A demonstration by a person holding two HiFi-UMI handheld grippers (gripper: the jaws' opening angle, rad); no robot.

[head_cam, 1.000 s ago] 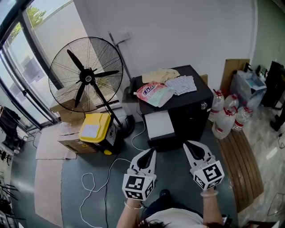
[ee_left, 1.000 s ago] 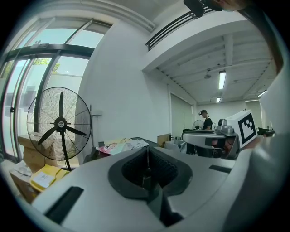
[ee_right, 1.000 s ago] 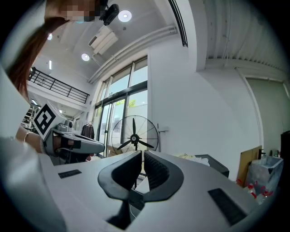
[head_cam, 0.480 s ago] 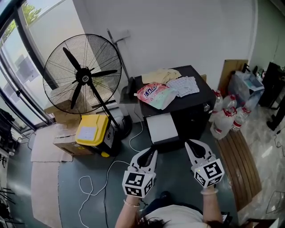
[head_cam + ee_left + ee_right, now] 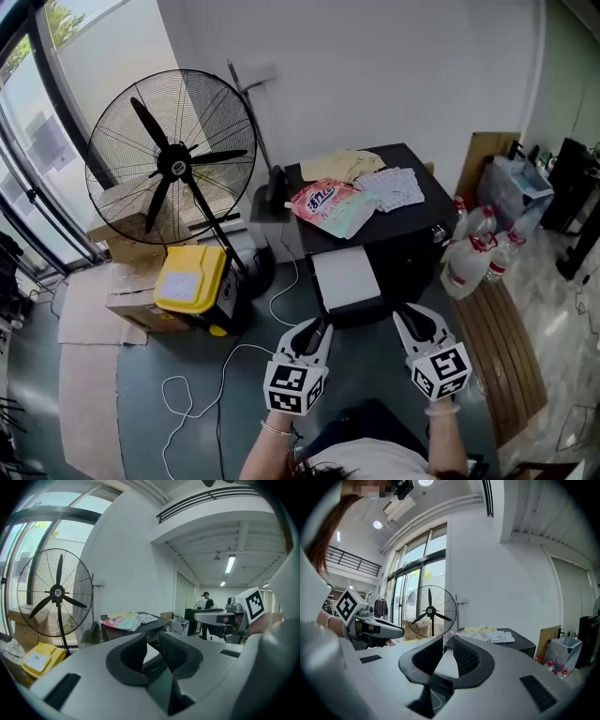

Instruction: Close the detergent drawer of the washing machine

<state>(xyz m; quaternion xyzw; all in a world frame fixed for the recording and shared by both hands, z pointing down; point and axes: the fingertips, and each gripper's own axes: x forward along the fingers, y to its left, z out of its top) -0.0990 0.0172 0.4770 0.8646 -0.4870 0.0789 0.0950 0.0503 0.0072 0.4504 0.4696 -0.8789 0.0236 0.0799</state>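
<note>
A black washing machine (image 5: 417, 234) stands ahead, and its white detergent drawer (image 5: 345, 279) sticks out of the front, toward me. My left gripper (image 5: 317, 330) hovers just short of the drawer's near left corner. My right gripper (image 5: 413, 321) is off the drawer's near right side. The jaws of both are opening, with a narrow gap and nothing between them. Along the left gripper (image 5: 151, 644) the drawer (image 5: 150, 654) shows through the gap. The right gripper (image 5: 448, 645) also frames the drawer (image 5: 446, 663).
A pink detergent pouch (image 5: 328, 204) and folded cloths (image 5: 394, 187) lie on the machine's top. A large standing fan (image 5: 172, 155) and a yellow box (image 5: 192, 279) are at the left. Water bottles (image 5: 478, 253) and wooden slats (image 5: 502, 347) are at the right. A white cable (image 5: 202, 384) trails over the floor.
Both grippers have drawn nearer to the front of the drawer and sit lower. Their jaws, shut a second ago, now stand slightly apart.
</note>
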